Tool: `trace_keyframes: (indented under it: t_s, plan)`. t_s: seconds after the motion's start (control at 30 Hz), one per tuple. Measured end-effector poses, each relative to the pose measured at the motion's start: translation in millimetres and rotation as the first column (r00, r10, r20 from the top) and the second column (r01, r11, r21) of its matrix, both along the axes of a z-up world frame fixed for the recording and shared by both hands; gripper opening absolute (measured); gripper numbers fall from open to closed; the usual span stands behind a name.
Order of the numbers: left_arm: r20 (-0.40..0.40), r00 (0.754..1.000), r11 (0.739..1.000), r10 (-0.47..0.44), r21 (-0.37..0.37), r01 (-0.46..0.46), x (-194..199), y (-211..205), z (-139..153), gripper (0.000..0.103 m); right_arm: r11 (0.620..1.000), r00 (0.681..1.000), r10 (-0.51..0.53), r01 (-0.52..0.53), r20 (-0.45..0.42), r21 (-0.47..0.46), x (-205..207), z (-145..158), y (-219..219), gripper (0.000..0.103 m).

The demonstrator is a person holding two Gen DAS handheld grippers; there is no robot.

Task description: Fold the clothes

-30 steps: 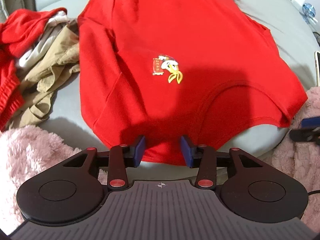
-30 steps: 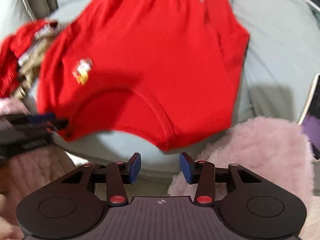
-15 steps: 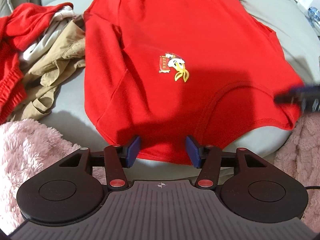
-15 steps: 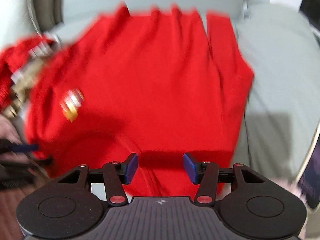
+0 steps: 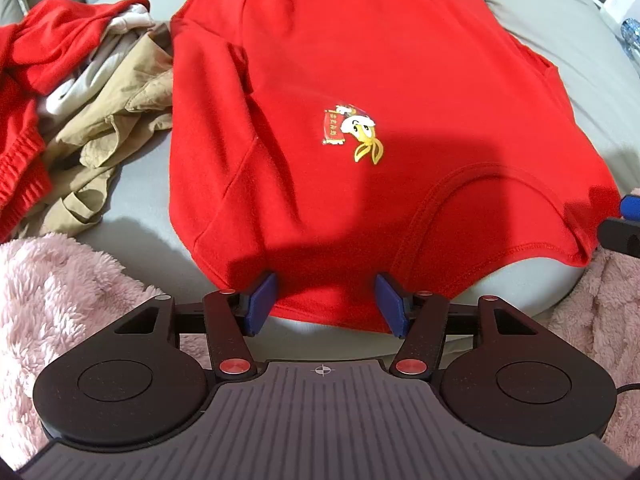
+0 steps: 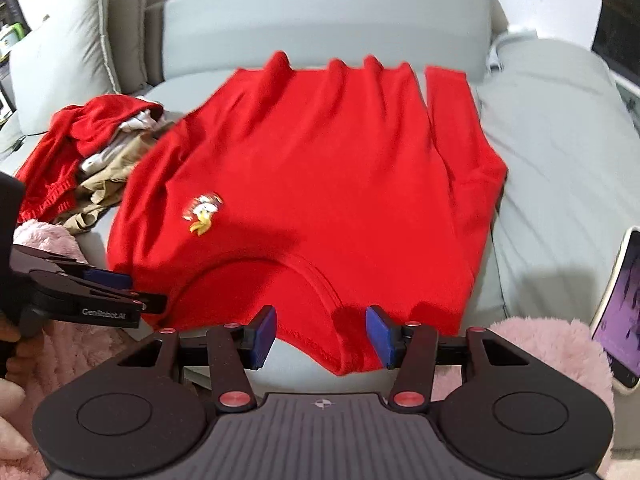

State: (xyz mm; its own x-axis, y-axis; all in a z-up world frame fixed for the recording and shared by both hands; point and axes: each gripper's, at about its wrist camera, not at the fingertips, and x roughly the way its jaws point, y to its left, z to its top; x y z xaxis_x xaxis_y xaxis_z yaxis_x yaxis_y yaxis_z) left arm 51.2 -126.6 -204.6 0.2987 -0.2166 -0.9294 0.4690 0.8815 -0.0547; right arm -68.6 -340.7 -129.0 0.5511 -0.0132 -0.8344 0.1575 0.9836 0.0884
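Note:
A red sweatshirt with a small cartoon badge lies spread flat on a grey sofa seat, neckline toward me; it also shows in the right wrist view. My left gripper is open, its blue pads over the near hem at the left shoulder side, holding nothing. My right gripper is open over the near edge by the collar, holding nothing. The left gripper shows from the side in the right wrist view.
A pile of red, white and tan clothes lies left of the sweatshirt. Pink fluffy fabric covers the near edge on both sides. A phone stands at the right. Sofa back cushions rise behind.
Both grippers have moved forward to the sweatshirt's near edge. The right gripper has swung left and up from the pink fabric toward the collar. Both stay open.

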Motion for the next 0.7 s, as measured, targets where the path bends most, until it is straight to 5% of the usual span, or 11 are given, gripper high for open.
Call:
trace_keyframes:
  t_s: [0.27,0.53,0.7]
  plan:
    - [0.166,0.984,0.996,-0.061,-0.053,0.071,-18,-9,28,0.063,1.0,1.0,-0.011,0.011,-0.017,0.024,7,-7,-3,0.05]
    - [0.149,0.989,0.999,0.008,-0.04,-0.002,28,-12,16,0.063,0.995,0.998,-0.059,0.06,-0.016,0.082,14,-3,-20,0.051]
    - [0.119,0.993,0.999,0.028,-0.032,-0.024,51,-12,-2,0.064,0.994,0.994,-0.104,0.104,-0.014,0.037,40,1,-52,0.051]
